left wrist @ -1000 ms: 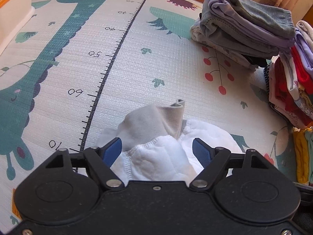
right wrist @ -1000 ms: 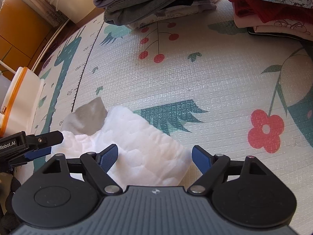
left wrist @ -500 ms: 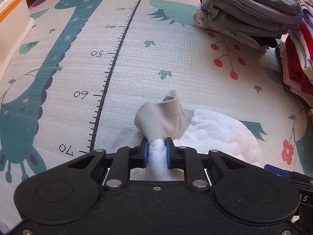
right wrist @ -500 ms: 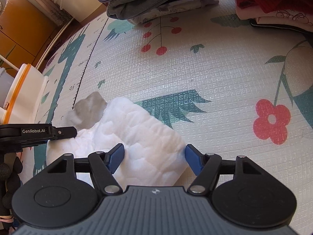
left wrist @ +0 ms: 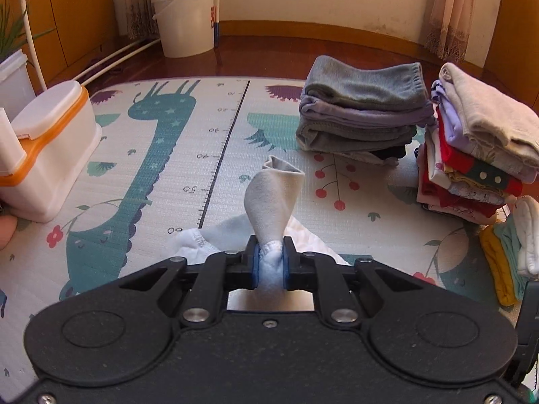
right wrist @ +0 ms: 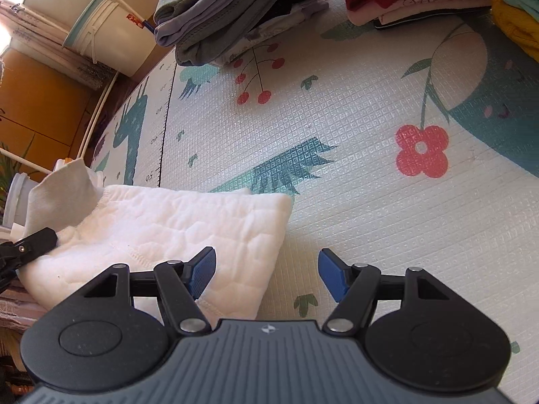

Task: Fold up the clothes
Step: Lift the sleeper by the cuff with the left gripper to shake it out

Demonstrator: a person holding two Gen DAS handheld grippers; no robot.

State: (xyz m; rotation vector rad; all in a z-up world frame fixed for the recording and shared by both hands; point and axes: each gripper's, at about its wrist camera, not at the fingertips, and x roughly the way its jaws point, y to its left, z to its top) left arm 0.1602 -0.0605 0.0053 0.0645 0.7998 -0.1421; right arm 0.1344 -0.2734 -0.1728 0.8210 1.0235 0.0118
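A white quilted garment (right wrist: 175,232) with a grey cuff (left wrist: 274,198) lies on the play mat (right wrist: 353,202). My left gripper (left wrist: 271,262) is shut on the garment near the cuff and holds that end up, so the cuff stands above the jaws. The left gripper's tip also shows in the right wrist view (right wrist: 30,245) at the garment's left end. My right gripper (right wrist: 266,274) is open, low over the mat, with its left finger (right wrist: 202,271) over the garment's right edge and its right finger over bare mat.
Stacks of folded clothes stand at the far side: a grey-purple stack (left wrist: 360,114), a mixed red and beige stack (left wrist: 478,155), and a yellow-teal pile (left wrist: 505,256). A white box with an orange rim (left wrist: 47,155) sits at the left. A white bucket (left wrist: 185,17) stands on the floor.
My left gripper closed on the garment and lifted its cuff end up. My right gripper stayed open and shifted right, so the garment's edge now lies under its left finger.
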